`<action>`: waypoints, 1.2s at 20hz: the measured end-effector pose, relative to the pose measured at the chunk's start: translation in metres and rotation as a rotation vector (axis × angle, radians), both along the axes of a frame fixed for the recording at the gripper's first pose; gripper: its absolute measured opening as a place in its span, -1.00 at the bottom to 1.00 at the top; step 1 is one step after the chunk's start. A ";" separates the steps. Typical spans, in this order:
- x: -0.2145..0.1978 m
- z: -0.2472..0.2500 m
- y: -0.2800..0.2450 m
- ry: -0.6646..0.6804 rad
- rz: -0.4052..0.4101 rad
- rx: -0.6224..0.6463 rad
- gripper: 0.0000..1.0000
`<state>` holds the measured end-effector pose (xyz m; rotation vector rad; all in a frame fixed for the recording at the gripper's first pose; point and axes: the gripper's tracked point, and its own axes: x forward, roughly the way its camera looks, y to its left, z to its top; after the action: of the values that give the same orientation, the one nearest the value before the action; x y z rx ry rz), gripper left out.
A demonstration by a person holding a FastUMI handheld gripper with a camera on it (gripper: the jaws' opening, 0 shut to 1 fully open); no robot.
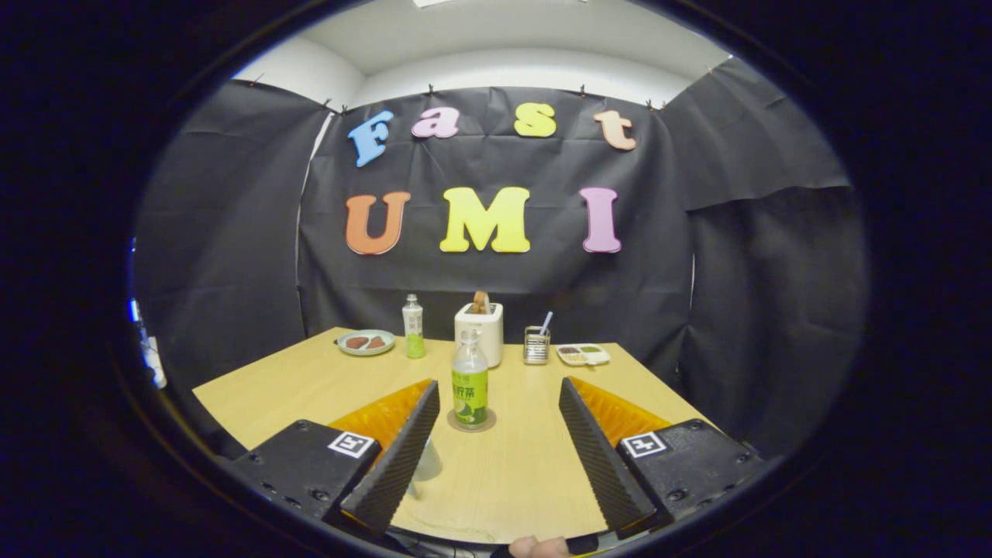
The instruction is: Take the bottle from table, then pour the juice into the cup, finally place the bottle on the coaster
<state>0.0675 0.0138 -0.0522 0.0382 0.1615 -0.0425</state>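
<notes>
A clear bottle (pixel 470 381) with a green label stands upright on a round coaster (pixel 471 423) on the wooden table (pixel 310 387), just ahead of the fingers and a little left of the middle between them. My gripper (pixel 499 407) is open wide, and its fingers (pixel 403 449) touch nothing. A clear cup (pixel 427 461) stands beside the left finger, partly hidden by it. I cannot tell what the cup holds.
Along the table's far side stand a plate with brown food (pixel 366 342), a second green-labelled bottle (pixel 413 326), a white toaster (pixel 480 332), a metal holder (pixel 536 345) and a small divided dish (pixel 583 354). A fingertip (pixel 539 547) shows at the near edge.
</notes>
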 end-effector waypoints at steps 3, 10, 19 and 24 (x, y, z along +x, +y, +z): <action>-0.012 0.010 -0.001 -0.050 0.012 -0.008 1.00; -0.036 0.020 -0.005 -0.066 -0.005 -0.024 1.00; -0.061 0.038 -0.011 -0.101 -0.027 -0.022 1.00; -0.063 0.036 -0.016 -0.090 -0.027 -0.007 1.00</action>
<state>0.0046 -0.0023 -0.0167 0.0355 0.0703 -0.0684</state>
